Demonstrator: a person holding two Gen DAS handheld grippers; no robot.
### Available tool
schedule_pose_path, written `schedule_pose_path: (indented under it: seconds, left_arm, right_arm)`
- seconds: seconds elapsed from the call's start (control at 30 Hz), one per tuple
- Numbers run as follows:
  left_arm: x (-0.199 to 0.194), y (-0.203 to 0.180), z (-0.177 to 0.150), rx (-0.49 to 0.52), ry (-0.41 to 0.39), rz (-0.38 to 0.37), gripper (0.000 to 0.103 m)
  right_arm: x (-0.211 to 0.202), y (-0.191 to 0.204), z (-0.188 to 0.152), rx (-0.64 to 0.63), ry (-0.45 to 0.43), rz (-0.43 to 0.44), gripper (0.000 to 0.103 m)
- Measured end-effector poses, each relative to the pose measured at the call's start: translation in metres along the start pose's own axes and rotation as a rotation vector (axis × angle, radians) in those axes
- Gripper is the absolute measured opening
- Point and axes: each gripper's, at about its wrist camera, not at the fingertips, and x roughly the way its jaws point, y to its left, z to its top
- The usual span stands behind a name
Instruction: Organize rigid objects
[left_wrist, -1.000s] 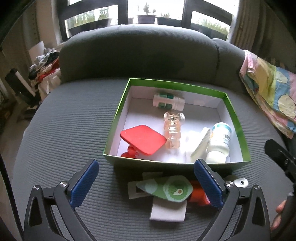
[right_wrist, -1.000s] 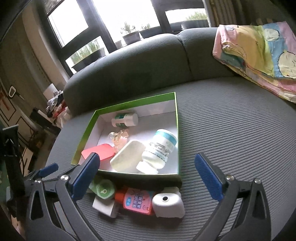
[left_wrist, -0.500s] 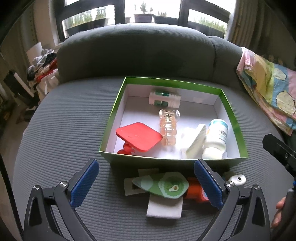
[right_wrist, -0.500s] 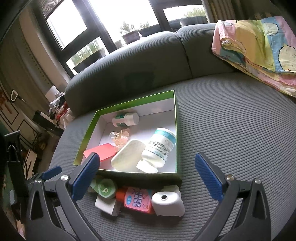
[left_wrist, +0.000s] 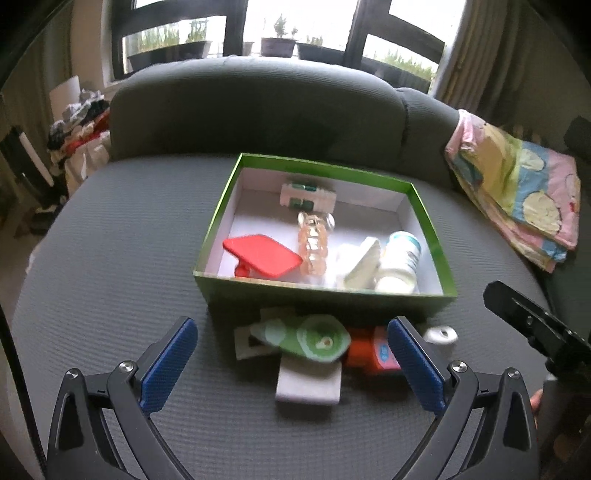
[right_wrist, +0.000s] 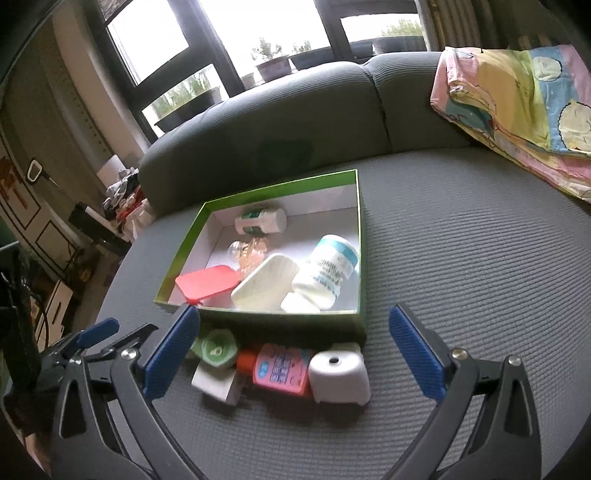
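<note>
A: Where are the things to organize?

B: A green box (left_wrist: 325, 291) with white inside stands on the grey sofa seat (left_wrist: 110, 258). In it lie a red flat piece (left_wrist: 262, 254) at 8 o'clock, a peach ribbed bottle (left_wrist: 314, 243) in the middle, a small white bottle with green label (left_wrist: 306, 194) at 12 o'clock, a cream soap case (right_wrist: 266, 282) and a big white bottle with teal band (right_wrist: 325, 273) at 4 o'clock.

A: And outside the box?

B: Just beside its near wall there is a small pile on the seat: a green avocado-print item (left_wrist: 314, 338) lying on a white block (left_wrist: 308, 382), an orange and pink bottle (right_wrist: 282, 369) beside them, and a white rounded piece with a hole (right_wrist: 338, 374) at the right end. In the right wrist view, this white piece touches the pink bottle.

A: How are the tongs?

B: The left tongs (left_wrist: 291, 365) are spread wide and hold nothing; the pile shows between the blue pads (left_wrist: 168, 365). The right tongs (right_wrist: 295, 350) are also spread wide and hold nothing, above the same pile.

A: Anything else?

B: A colourful folded blanket (right_wrist: 517, 103) lies at 2 o'clock on the sofa, well apart from the box. Windows with plant pots (left_wrist: 277, 46) are behind the backrest.
</note>
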Motion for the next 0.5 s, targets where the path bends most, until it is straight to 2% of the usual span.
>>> schedule_pose_path:
  seconds: [0.13, 0.3, 0.5]
  left_arm:
    - [-0.001, 0.01, -0.012, -0.014, 0.013, -0.017, 0.102]
    - [0.003, 0.025, -0.031, -0.056, 0.033, -0.063, 0.102]
    - [0.021, 0.041, -0.052, -0.095, 0.087, -0.139, 0.102]
  right_arm:
    - [-0.007, 0.002, -0.016, -0.018, 0.001, 0.002, 0.102]
    - [-0.002, 0.004, -0.042, -0.076, 0.07, 0.049, 0.102]
    - [0.022, 0.02, -0.081, -0.14, 0.179, 0.201, 0.1]
